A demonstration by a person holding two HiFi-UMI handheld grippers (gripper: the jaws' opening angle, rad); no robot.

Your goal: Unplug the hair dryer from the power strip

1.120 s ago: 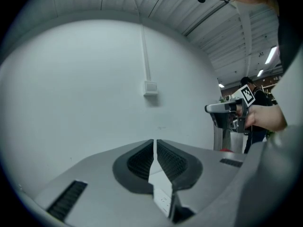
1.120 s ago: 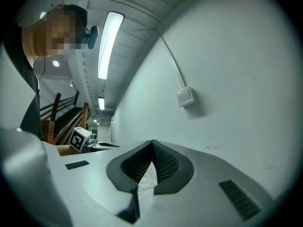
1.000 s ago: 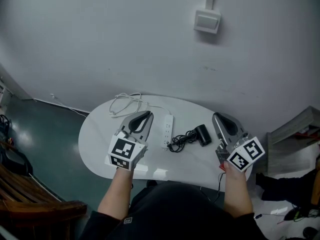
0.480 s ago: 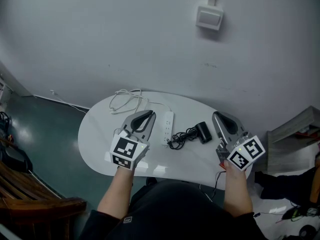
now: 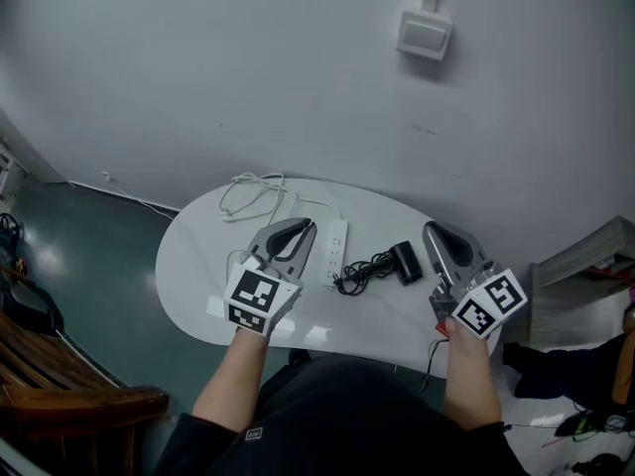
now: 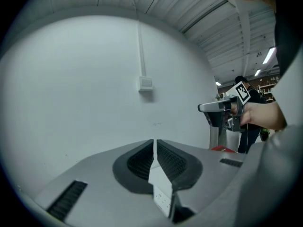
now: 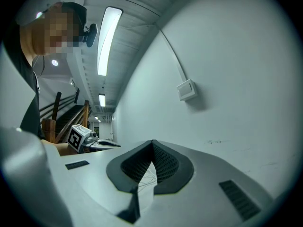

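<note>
On the white oval table lies a white power strip, with a black hair dryer to its right and the dryer's black cord bunched between them. My left gripper hovers just left of the strip, shut and empty. In the left gripper view the strip shows below the closed jaws. My right gripper sits right of the dryer, its jaws meeting at the tips with nothing held.
A loose white cable is coiled at the table's far left. A wall box with conduit hangs on the grey wall behind. A wooden chair stands at the lower left, and clutter lies on the floor at the right.
The left gripper has edged slightly right, closer to the power strip. The right gripper has stayed put.
</note>
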